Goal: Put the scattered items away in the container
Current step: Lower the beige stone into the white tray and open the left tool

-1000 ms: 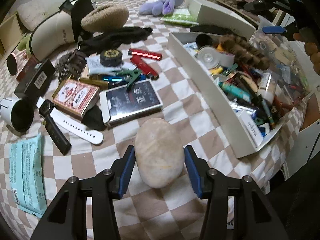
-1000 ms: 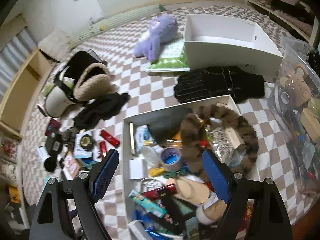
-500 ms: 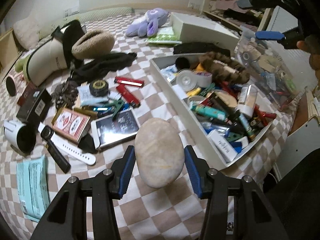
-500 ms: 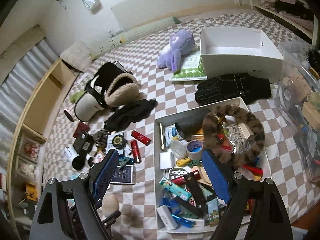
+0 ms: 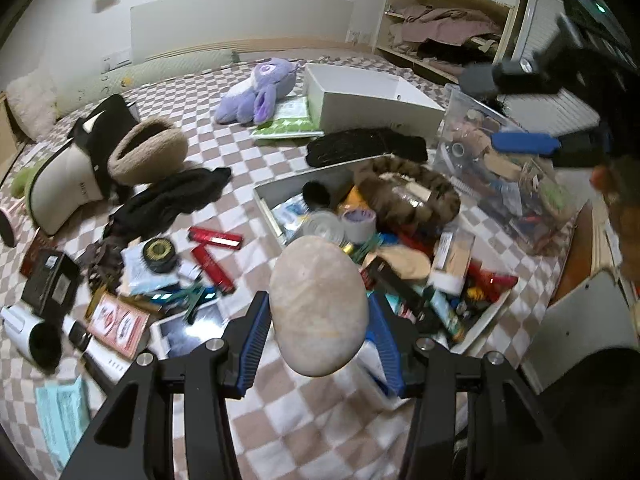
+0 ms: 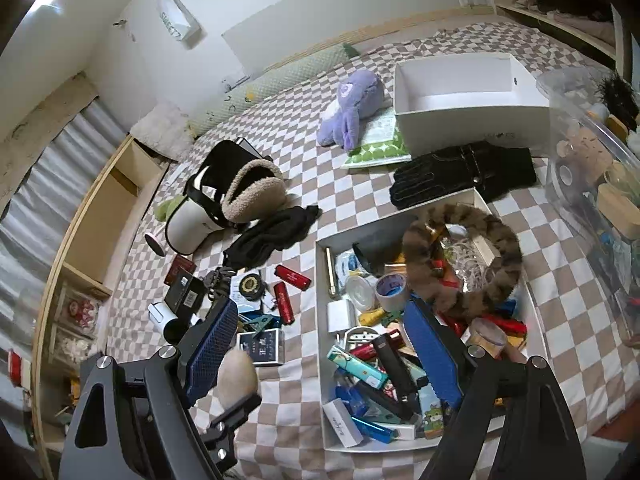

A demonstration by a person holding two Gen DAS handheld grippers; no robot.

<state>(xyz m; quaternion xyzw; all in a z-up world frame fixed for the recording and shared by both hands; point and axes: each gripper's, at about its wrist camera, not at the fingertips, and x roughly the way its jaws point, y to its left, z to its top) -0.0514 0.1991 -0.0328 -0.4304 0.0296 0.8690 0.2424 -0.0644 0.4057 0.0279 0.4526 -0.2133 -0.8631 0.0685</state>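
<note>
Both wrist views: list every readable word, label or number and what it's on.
"SWEET": sign on the wall, letters running down it; anything after them is unclear.
Black box with white characters: Chinese print, too blurred to read.
White box front face: faint lettering, not legible.
Black carton's white label: too small.
Playing card box, small white box in the tray, teal packet: print blurred.

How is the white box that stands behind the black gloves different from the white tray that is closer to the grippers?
The white box holds nothing that can be seen, while the white tray is crowded with small items, among them a furry striped ring and a tape roll. The white box has tall walls; the white tray has low ones. The black gloves lie between them. Both are white, rectangular, open on top and rest on the checkered cover.
</note>
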